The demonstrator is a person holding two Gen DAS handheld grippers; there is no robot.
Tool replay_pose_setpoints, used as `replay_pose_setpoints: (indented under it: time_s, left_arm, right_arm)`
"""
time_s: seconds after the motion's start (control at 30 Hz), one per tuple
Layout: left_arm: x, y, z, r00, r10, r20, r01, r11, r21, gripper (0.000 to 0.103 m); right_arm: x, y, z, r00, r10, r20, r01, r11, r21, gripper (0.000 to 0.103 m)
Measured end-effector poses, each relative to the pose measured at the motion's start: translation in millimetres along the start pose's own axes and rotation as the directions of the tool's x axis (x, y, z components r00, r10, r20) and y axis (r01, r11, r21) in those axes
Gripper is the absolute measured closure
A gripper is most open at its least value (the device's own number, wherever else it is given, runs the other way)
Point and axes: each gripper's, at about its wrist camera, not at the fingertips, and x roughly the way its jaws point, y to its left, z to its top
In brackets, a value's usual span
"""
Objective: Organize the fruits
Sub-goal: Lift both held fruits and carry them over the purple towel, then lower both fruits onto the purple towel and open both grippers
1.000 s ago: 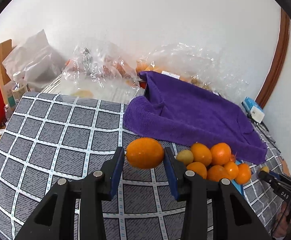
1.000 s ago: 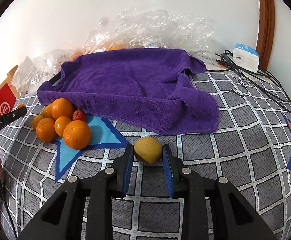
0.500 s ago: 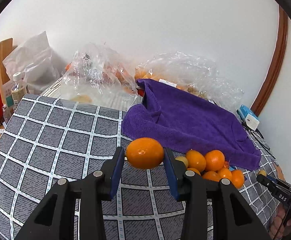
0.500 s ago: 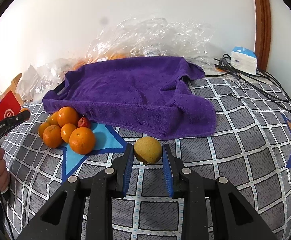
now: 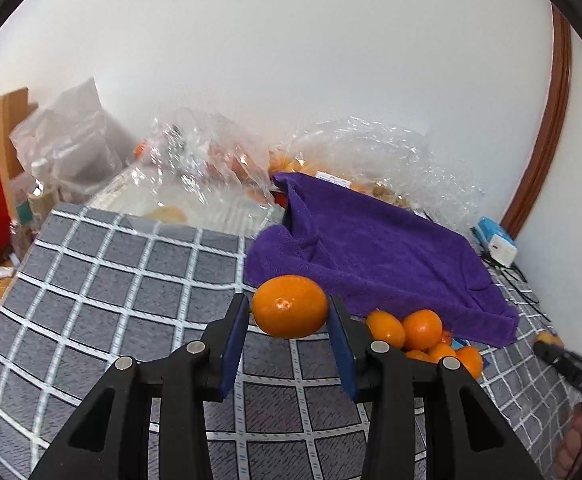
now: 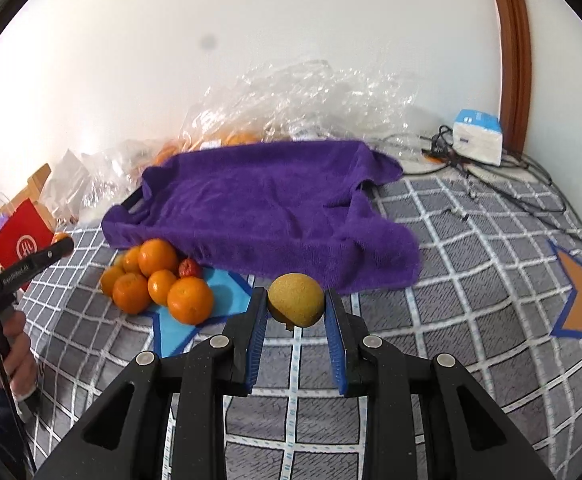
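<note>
Left hand-held gripper (image 5: 289,322): blue pads pressed on both sides of an orange (image 5: 289,306), which is held clear above the grey checked cover (image 5: 103,292). Jaws only as wide as the fruit.

Right hand-held gripper (image 6: 295,318): closed narrowly on a yellow-brown fruit (image 6: 296,299), rough speckled skin, small dark stub at its lower end. Kind of fruit not certain. It is lifted off the cover; the cover is seen below and behind it.

Pile of oranges (image 6: 155,278) lies on the cover, partly on a light blue star patch (image 6: 219,294), just in front of the near edge of the purple towel (image 6: 267,208). One small red fruit (image 6: 190,267) sits among them, touching the towel's edge or very near it. From the left wrist view the same pile shows right of the held orange, partly hidden by the right finger.

The towel is draped over something raised with a dark edge at its left corner; what is under it cannot be told.

Behind the towel, against the white wall: crumpled clear plastic bags (image 5: 375,152), more orange fruit showing through them. A blue and white box (image 6: 478,136) with dark cables (image 6: 503,184) sits at the far right. A red paper bag (image 6: 21,236) stands at the left.

A person's hand (image 6: 9,364) grips the left tool's handle at the left edge of the right wrist view.
</note>
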Motion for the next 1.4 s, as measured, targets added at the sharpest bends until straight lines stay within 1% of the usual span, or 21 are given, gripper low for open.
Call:
replay_pose_setpoints:
  time_s: [0.1, 0.23, 0.27, 0.37, 0.5, 0.63, 0.73, 0.83, 1.07, 1.17, 1.4]
  left_arm:
    - [-11, -3, 10, 1.000, -0.022, -0.003, 0.022, 1.000, -0.010, 0.065]
    - [-29, -13, 38, 0.998, -0.050, 0.028, 0.050, 0.999, 0.002, 0.065]
    - [-32, -17, 47, 0.999, -0.043, 0.034, 0.042, 0.999, 0.021, 0.065]
    - [-39, -29, 72, 0.998, -0.023, 0.059, 0.021, 0.999, 0.036, 0.065]
    - [-37, -42, 98, 0.996, -0.037, 0.081, 0.033, 0.999, 0.043, 0.065]
    - [-19, -55, 117, 0.996, -0.040, 0.078, 0.036, 0.998, 0.055, 0.065]
    - [-1, -59, 123, 0.997, -0.045, 0.055, 0.043, 0.998, 0.051, 0.065]
    - [22, -62, 125, 0.998, -0.060, 0.016, 0.060, 0.997, 0.041, 0.065]
    - [74, -72, 131, 0.997, -0.038, -0.064, 0.042, 0.997, 0.062, 0.065]
    - [92, -74, 132, 0.996, -0.033, -0.079, 0.038, 0.997, 0.062, 0.065]
    - [127, -75, 120, 0.989, -0.029, -0.143, 0.038, 0.997, 0.067, 0.065]
  right_arm:
    - [-4, 3, 16, 1.000, -0.012, 0.011, 0.012, 1.000, -0.010, 0.074]
    - [-7, 6, 40, 0.999, 0.000, 0.032, 0.000, 1.000, 0.003, 0.074]
    - [-7, 8, 47, 0.999, -0.002, 0.037, 0.002, 1.000, 0.004, 0.074]
    - [-3, 12, 68, 0.999, -0.017, 0.052, 0.017, 1.000, 0.003, 0.074]
    - [7, 16, 99, 0.996, -0.049, 0.081, 0.049, 0.999, 0.000, 0.074]
    - [20, 17, 121, 0.995, -0.041, 0.087, 0.040, 0.999, 0.015, 0.074]
    - [36, 16, 132, 0.997, -0.047, 0.066, 0.045, 0.999, 0.023, 0.074]
    - [53, 16, 135, 0.998, -0.055, 0.044, 0.054, 0.998, 0.023, 0.074]
    - [87, 10, 139, 0.997, -0.078, 0.001, 0.078, 0.997, 0.019, 0.074]
    - [101, 4, 143, 0.996, -0.082, -0.016, 0.083, 0.996, 0.033, 0.074]
    - [131, 0, 142, 0.994, -0.090, -0.065, 0.093, 0.995, 0.036, 0.074]
